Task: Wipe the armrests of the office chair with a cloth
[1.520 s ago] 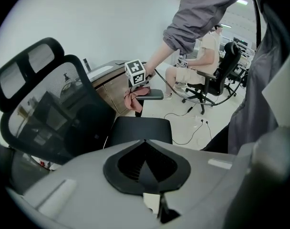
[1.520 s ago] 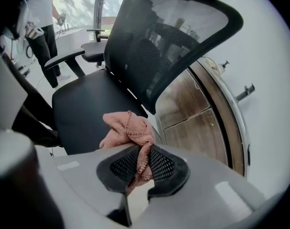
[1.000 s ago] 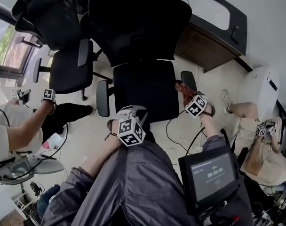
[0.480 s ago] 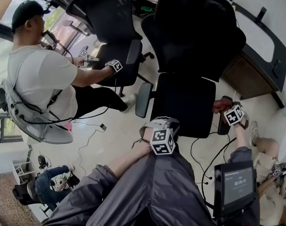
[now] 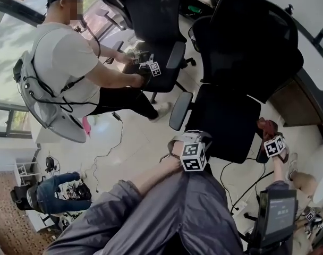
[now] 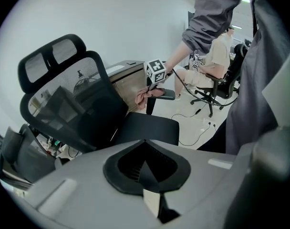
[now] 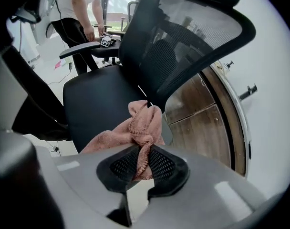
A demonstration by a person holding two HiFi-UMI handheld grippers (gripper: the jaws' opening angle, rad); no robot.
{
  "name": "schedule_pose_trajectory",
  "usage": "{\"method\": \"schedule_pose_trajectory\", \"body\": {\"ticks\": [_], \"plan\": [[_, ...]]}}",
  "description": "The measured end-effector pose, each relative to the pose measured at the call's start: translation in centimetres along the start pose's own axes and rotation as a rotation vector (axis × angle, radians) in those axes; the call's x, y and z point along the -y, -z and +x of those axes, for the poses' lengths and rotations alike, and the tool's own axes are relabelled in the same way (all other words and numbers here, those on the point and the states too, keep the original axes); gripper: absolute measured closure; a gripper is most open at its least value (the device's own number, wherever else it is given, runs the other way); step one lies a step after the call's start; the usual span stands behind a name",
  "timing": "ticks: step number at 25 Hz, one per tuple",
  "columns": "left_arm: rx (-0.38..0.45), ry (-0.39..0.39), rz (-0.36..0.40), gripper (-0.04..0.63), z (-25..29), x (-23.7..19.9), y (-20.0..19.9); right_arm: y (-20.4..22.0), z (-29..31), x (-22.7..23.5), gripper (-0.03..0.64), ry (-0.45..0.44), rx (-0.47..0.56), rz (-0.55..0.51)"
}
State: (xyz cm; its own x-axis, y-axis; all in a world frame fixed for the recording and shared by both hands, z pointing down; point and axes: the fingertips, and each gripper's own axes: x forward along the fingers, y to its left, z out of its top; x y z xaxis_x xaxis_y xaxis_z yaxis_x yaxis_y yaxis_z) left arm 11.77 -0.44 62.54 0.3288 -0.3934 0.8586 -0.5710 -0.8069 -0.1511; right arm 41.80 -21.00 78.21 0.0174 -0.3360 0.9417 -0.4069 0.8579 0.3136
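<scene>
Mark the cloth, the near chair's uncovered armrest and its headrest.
cloth (image 7: 141, 123): right gripper view, its bunched top fold.
armrest (image 5: 180, 110): head view, middle of its pad.
headrest (image 6: 64, 49): left gripper view, its right mesh panel.

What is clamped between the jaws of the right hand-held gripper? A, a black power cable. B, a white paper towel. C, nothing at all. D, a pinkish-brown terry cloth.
D: the right gripper view shows the pinkish-brown terry cloth pinched between the jaws of the right hand-held gripper, with the rest bunched up just beyond them.
</scene>
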Motion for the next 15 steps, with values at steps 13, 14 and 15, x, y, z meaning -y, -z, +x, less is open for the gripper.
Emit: {"method": "schedule_pose_trajectory", "body": {"ticks": [13, 14, 15], "plan": [[0.039, -0.036, 0.005, 0.578, -1.2, -2.6, 3.2, 3.7, -4.9, -10.2, 0.572, -0.144, 0.062, 0.045], [0.033, -0.038, 0.003, 0.578, -1.5, -2.8, 3.8, 3.3, -4.9, -10.1, 0.572, -0.144, 0.073, 0.05], [0.025, -0.039, 0.001, 0.578, -1.8, -2.9, 4.1, 3.0, -4.9, -10.0, 0.572, -0.141, 0.08, 0.052]]}}
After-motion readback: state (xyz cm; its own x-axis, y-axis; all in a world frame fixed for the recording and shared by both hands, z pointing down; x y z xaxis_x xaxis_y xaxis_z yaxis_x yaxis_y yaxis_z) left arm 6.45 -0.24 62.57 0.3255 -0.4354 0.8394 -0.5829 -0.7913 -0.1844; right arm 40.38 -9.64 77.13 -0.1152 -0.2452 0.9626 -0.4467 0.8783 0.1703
